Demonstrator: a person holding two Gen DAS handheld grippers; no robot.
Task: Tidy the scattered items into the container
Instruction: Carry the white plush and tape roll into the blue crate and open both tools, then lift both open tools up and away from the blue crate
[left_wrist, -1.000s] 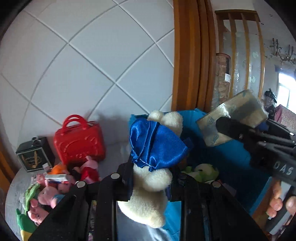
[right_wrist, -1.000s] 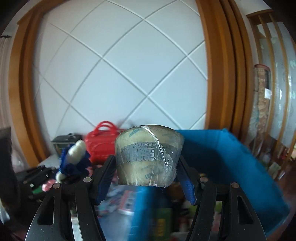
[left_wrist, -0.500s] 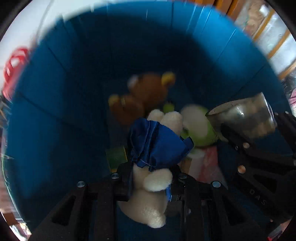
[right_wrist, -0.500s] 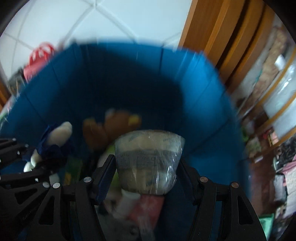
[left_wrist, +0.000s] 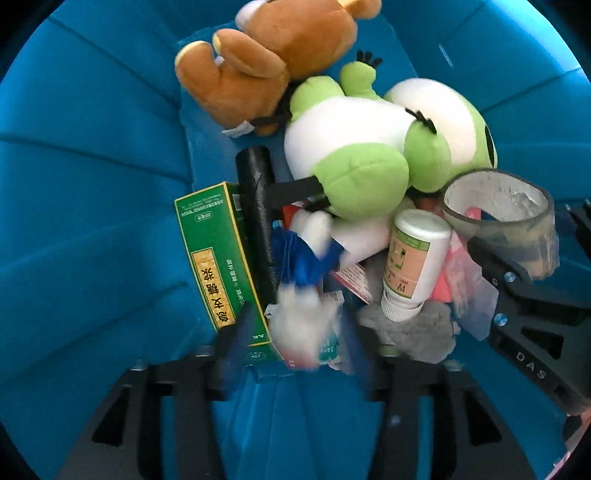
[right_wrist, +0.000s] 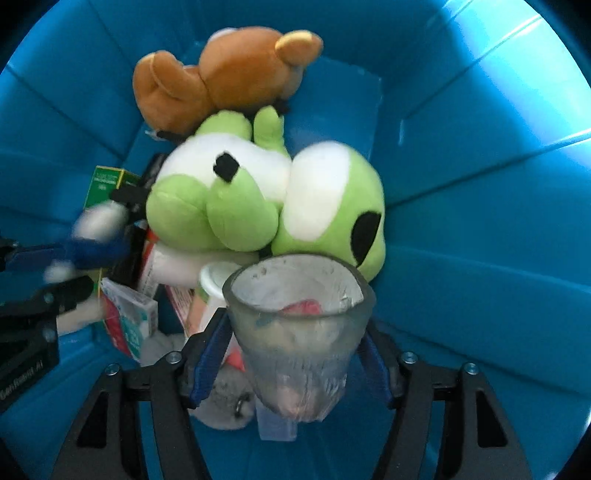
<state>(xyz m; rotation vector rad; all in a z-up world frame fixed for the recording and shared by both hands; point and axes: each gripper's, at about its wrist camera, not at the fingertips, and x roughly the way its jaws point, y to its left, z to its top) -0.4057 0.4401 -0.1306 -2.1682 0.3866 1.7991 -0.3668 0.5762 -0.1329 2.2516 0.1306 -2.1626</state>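
Note:
Both grippers reach down into the blue bin (left_wrist: 92, 192) (right_wrist: 480, 184). My left gripper (left_wrist: 295, 332) has its jaws spread, and the white plush in a blue satin cape (left_wrist: 303, 280) is blurred between and just beyond the fingers, dropping free; it also shows in the right wrist view (right_wrist: 88, 240). My right gripper (right_wrist: 295, 350) is shut on a wrapped roll of tape (right_wrist: 299, 317), also visible in the left wrist view (left_wrist: 502, 214), held above the pile.
In the bin lie a brown bear (left_wrist: 273, 55), a green and white frog plush (left_wrist: 373, 147), a green box (left_wrist: 221, 258), a black roll (left_wrist: 258, 214), a white bottle (left_wrist: 413, 262), a grey plush (left_wrist: 413, 332) and packets.
Both grippers tipped from facing the wall down into the bin and moved deeper. The left jaws have opened and the caped plush is slipping out. The right still holds the tape.

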